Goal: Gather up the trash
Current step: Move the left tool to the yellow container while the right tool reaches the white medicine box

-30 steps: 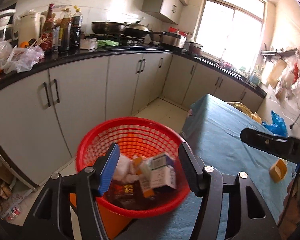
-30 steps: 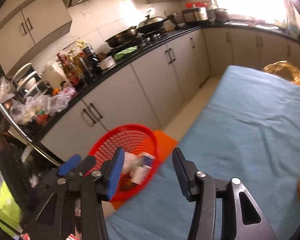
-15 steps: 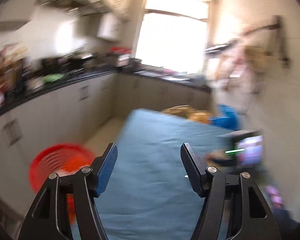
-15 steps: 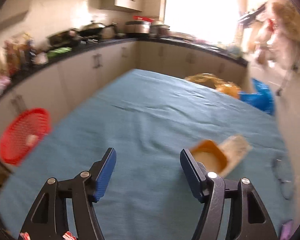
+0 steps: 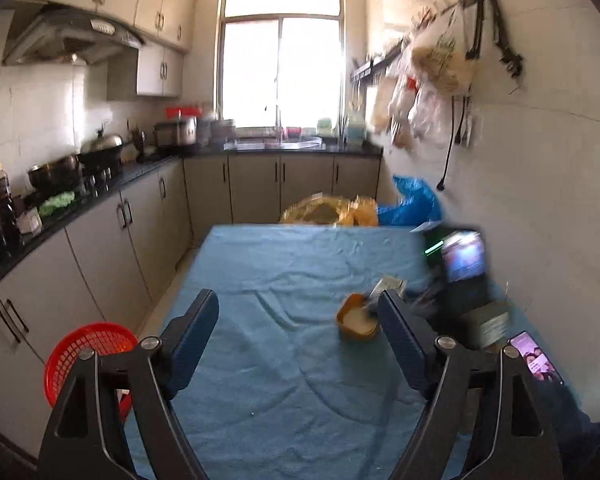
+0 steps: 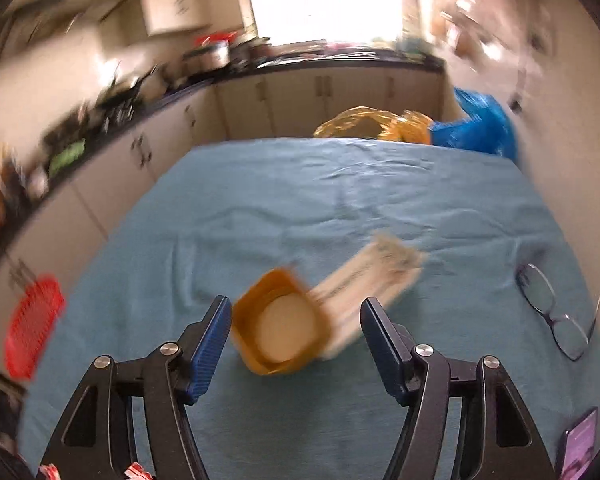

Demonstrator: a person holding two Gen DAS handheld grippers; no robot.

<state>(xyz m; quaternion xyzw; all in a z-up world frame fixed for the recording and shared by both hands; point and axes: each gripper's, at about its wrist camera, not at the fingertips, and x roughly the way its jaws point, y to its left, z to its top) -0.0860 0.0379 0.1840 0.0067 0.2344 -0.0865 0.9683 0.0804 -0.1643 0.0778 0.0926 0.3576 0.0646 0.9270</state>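
An orange tub [image 6: 282,326] with a pale inside lies on the blue tablecloth, with a long pale wrapper [image 6: 374,274] beside it. My right gripper [image 6: 296,344] is open, its jaws on either side of the tub, not touching it. The tub also shows in the left wrist view [image 5: 358,318], just left of the right finger. My left gripper [image 5: 298,338] is open and empty above the cloth. The red mesh basket [image 5: 86,356] stands off the table's left edge, low; it also shows in the right wrist view [image 6: 32,330].
Glasses [image 6: 552,312] lie on the cloth at the right. A phone [image 5: 534,360] and a dark device with a lit screen [image 5: 462,256] sit at the table's right side. Yellow [image 5: 328,212] and blue [image 5: 412,204] bags lie at the far end. Kitchen cabinets [image 5: 96,240] run along the left.
Both grippers have swung away from the red basket to face the table. My right gripper has closed in on the orange tub, which now sits between its open jaws.
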